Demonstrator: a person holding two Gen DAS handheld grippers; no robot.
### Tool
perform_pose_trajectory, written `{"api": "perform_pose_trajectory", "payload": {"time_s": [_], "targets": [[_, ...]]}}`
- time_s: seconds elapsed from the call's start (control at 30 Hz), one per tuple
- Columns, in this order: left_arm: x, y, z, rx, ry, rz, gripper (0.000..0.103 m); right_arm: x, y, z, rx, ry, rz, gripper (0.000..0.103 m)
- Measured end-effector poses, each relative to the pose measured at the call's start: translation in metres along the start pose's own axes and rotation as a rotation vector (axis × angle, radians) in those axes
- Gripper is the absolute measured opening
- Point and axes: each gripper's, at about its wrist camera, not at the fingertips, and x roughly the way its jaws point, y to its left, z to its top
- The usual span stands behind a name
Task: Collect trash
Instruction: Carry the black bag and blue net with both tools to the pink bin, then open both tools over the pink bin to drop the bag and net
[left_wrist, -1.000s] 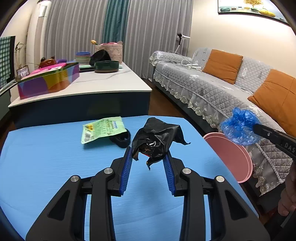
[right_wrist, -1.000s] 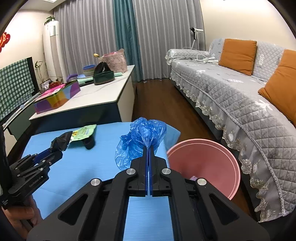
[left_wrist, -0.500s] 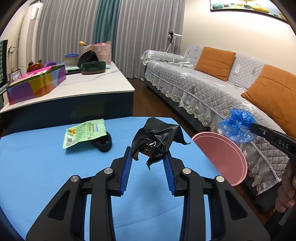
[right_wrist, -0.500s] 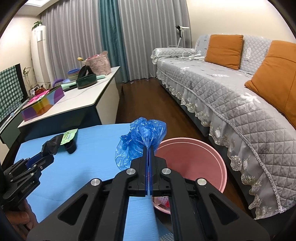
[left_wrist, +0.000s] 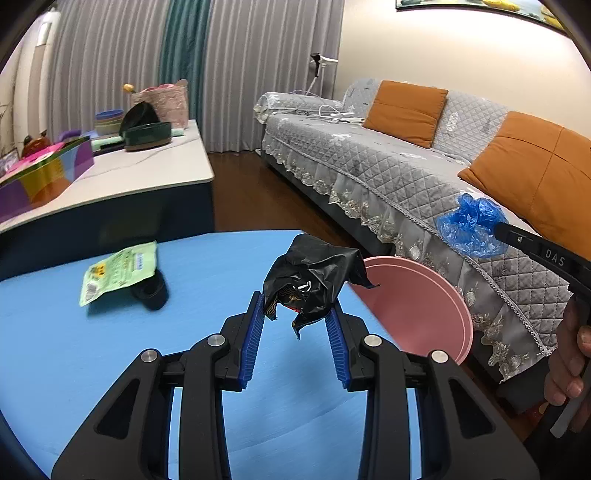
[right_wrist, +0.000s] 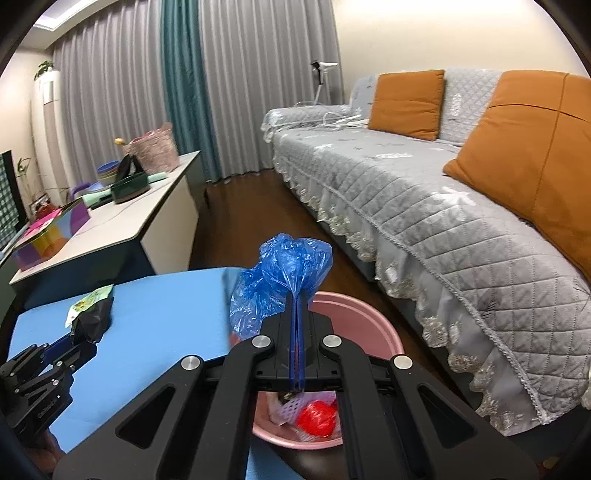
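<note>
Blue plastic bag (right_wrist: 280, 280) was pinched at its gathered neck in the right tool (right_wrist: 297, 306), jaws fully clenched on it, the crumpled bulk sticking up and to the left of the fingertips. It sat directly over the near rim of the pink bin (right_wrist: 369, 314), which stood on the floor between the bench (right_wrist: 155, 314) and the sofa (right_wrist: 443, 206). Bin opening lay below and slightly ahead of the tool; red and white scraps were already visible inside. Judgement: a release here would likely drop the bag in, though the bulk hung toward the bench-side rim, so nudging forward first would be safer.

Black wrapper (left_wrist: 314, 280) was held in the left tool (left_wrist: 295, 317), pads pressing its lower folds from both sides, jaws part-closed around it, the wad standing up above the fingertips. It was above the blue bench, with the bin to the right of it and past the bench edge. So the right hand was clearly nearer the bin; the left needed to travel rightward before letting go.

Still on the bench: a green packet (left_wrist: 118, 269) resting on a small black item (left_wrist: 151, 295), well left of the left tool. Judgement: not yet collected.
</note>
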Motion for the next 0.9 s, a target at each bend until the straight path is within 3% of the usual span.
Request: {"api": "perform_pose_trajectory", "payload": {"time_s": [0.4,0.87,0.9], "targets": [[0.052,-0.057,0.026,0.044,0.007,-0.087,0.033,0.027,-0.027,-0.003,0.036,0.008,-0.091,0.001],[0.112,-0.102,0.030,0.094,0.065,-0.146,0.034,0.056,-0.050,-0.014,0.082,0.078,-0.110,0.001],[0.114,-0.103,0.029,0.096,0.074,-0.152,0.036,0.057,-0.050,-0.014,0.081,0.085,-0.107,0.005]]}}
